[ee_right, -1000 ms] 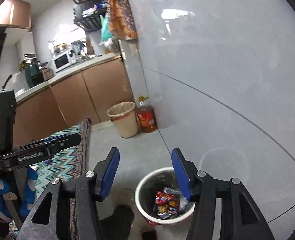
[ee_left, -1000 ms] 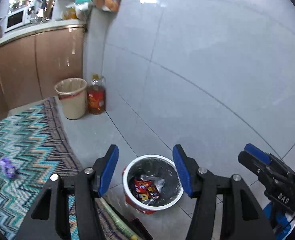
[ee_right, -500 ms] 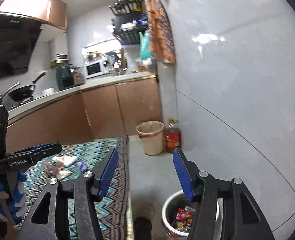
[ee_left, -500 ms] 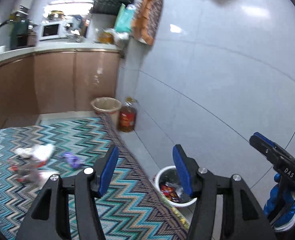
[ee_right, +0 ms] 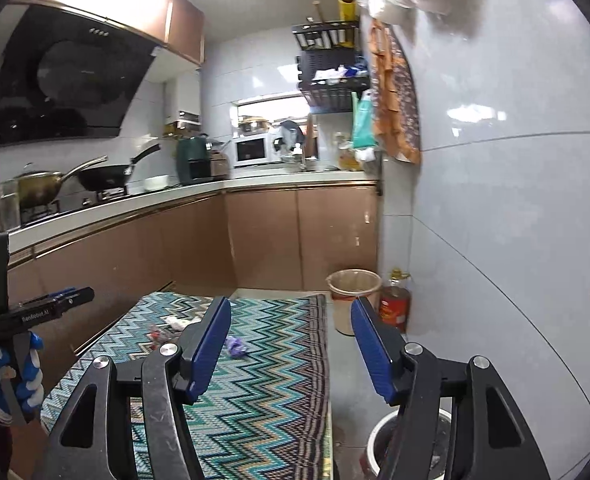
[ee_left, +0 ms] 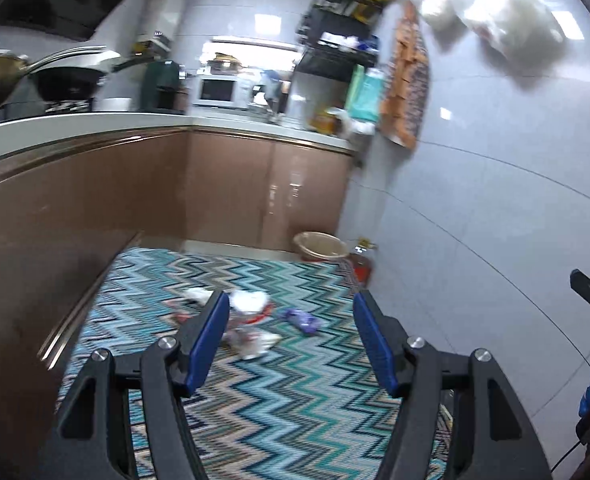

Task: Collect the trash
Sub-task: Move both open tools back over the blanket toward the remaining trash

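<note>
So this is a narrow kitchen, and the cleanup looks only partly done from where I'm standing. Starting on the left: the left gripper is up in the air over the zigzag rug, jaws opening with nothing between them. Just past its blue pads there's a loose little pile of litter lying on the rug: some crumpled white wrappers with red bits mixed in, kinda blurry so I can't say exactly what each piece is. A bit to the right of that sits a purple wrapper, on its own, close to the pile but not touching it.

Moving right, the right gripper is also empty, its jaws spreading too, aimed down the rug toward the same mess. Below it, in the bottom right corner by the tiled wall, is the white bin, mostly hidden behind the gripper, so I can't really see what's in it. Further back against the cabinets there's a beige bucket and a bottle of oil beside it.

My read: at least three or four pieces still need picking up, and the bin is well apart from them, so each one means a trip back.
</note>
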The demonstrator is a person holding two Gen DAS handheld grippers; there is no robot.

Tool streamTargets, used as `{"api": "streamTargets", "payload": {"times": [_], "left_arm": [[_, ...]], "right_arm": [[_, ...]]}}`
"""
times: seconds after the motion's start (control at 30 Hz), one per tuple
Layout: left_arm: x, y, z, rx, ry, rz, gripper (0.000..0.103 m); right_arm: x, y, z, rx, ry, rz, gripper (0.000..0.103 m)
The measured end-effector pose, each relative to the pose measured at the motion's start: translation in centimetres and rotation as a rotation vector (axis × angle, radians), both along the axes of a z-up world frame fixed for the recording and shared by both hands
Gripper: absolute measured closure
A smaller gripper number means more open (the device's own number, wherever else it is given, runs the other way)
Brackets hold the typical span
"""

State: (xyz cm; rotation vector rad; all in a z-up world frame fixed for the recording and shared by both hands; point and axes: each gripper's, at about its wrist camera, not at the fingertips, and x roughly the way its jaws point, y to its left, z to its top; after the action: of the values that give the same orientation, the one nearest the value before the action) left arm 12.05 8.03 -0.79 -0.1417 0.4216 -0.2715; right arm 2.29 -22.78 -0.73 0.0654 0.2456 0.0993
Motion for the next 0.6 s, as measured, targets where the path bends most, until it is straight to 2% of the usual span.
{"api": "streamTargets", "payload": {"times": [0.13, 0.27, 0.37, 0.6], "left_arm": [[0.3, 3.7, -0.5, -0.029, 0.021, 0.059, 0.041], [1.9, 6.8, -2.2, -0.046, 0.067, 0.118, 0.041], [3.8, 7.7, -4.0, -0.026, 0.108, 0.145, 0.041], [9.0, 7.2, -9.1, -0.009, 0.223, 0.080, 0.041]], "right_arm": [[0.6, 1.0, -0.4, -0.007, 0.013, 0.040, 0.043], [2.9, 2.0, -1.2, -0.014, 0.053, 0.069, 0.042], [5.3, 2.7, -1.9, -0.007, 0.095, 0.083, 0.042], [11.8, 4.4, -4.5, 0.007, 0.194, 0.125, 0.042]]}}
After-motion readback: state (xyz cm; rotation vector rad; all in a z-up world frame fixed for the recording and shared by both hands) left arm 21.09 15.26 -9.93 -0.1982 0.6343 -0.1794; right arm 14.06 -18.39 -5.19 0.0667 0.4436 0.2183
